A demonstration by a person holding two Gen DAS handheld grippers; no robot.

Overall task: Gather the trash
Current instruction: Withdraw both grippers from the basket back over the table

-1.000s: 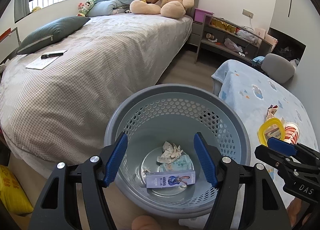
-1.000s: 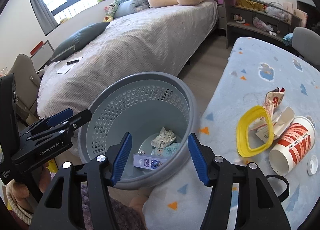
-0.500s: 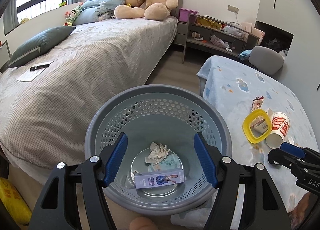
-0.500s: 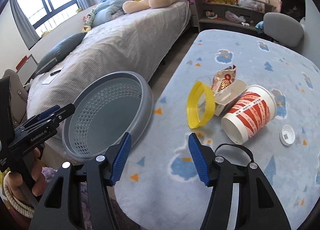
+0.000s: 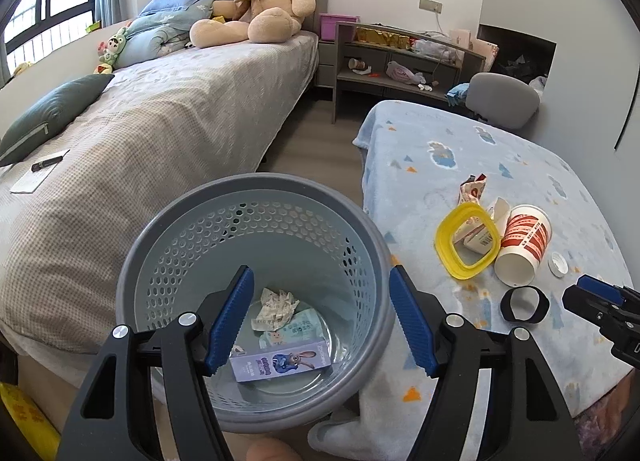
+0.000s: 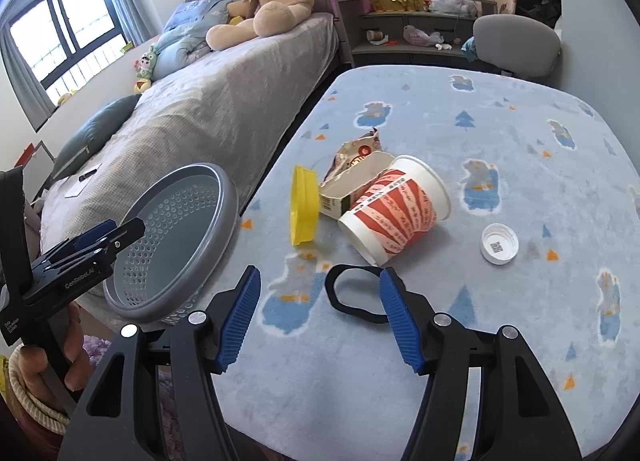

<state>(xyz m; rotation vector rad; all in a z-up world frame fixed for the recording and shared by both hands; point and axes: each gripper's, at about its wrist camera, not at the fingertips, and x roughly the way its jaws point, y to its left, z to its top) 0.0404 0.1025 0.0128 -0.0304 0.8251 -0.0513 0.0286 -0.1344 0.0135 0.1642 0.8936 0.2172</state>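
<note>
A grey perforated trash basket (image 5: 256, 197) (image 6: 224, 197) stands by the table's left edge, holding crumpled paper (image 5: 276, 307), a wipes pack and a small printed box (image 5: 280, 365). My left gripper (image 5: 322, 319) is open above the basket's near rim. On the blue table cloth lie a yellow ring (image 6: 302, 209) (image 5: 466, 241), a torn carton (image 6: 352, 185), a red-striped paper cup (image 6: 396, 209) (image 5: 522, 245), a white cap (image 6: 499, 248) and a black ring (image 6: 352, 293) (image 5: 524, 303). My right gripper (image 6: 318, 317) is open, empty, low over the table, its right finger by the black ring.
A grey bed (image 5: 160, 121) with a teddy bear (image 5: 264, 1) and a dark pillow (image 5: 48, 117) lies left of the basket. A shelf unit (image 5: 400, 65) and a grey chair (image 5: 504, 101) stand beyond the table.
My right gripper has swung right from the basket to the trash on the table and moved closer to the black ring. My left gripper drew back a little from the basket.
</note>
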